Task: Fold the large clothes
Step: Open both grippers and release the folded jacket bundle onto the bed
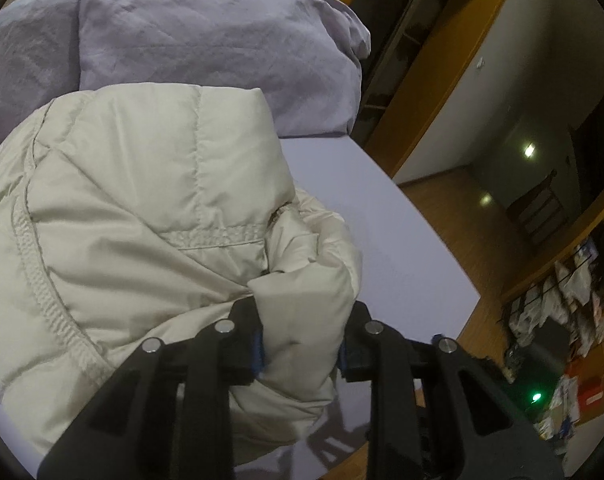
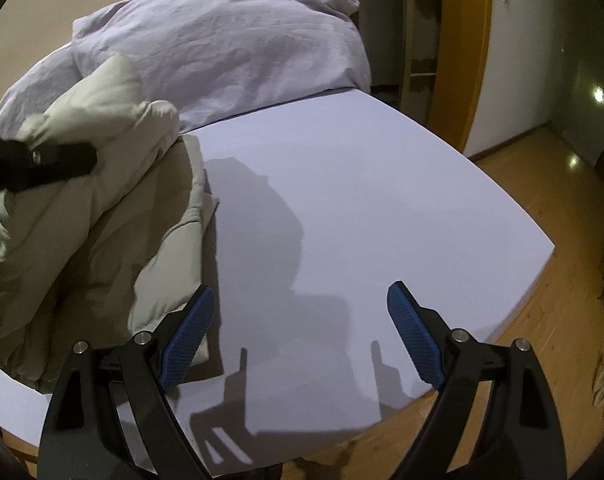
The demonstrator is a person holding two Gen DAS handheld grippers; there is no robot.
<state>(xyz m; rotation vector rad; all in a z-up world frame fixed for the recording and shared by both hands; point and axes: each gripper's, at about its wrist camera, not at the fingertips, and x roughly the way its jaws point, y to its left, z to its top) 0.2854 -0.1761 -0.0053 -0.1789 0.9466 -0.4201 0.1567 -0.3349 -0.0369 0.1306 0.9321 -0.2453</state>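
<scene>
Two grippers are over the bed, and only one of them has anything in it. The left gripper [image 1: 302, 344] is closed on a thick fold of the cream padded jacket [image 1: 142, 220], the puffy fabric bulging up between its black fingers and squeezed against the blue pads [image 1: 258, 350]. From the right wrist view the same gripper [image 2: 90, 162] shows as a dark bar pressed into the bunched upper part of the jacket [image 2: 102, 220], at the left edge of the frame.

The jacket lies in a crumpled heap on the near left part of the pale lavender mattress [image 2: 342, 200], with quilted seams and a stitched band showing on its upper side. One flatter layer of it spreads on the sheet just beside the right gripper's left finger. Behind it, touching its far edge, sits a rumpled lilac duvet [image 1: 206, 40] piled toward the head of the bed.

The right gripper [image 2: 302, 308] hangs with its jaws spread wide, nothing between the blue textured pads [image 2: 190, 332], above bare sheet to the right of the jacket. Its shadow falls on the mattress below.

Beyond the bed corner runs a wooden floor [image 2: 542, 320], with a wooden door frame [image 2: 458, 60] past it.
</scene>
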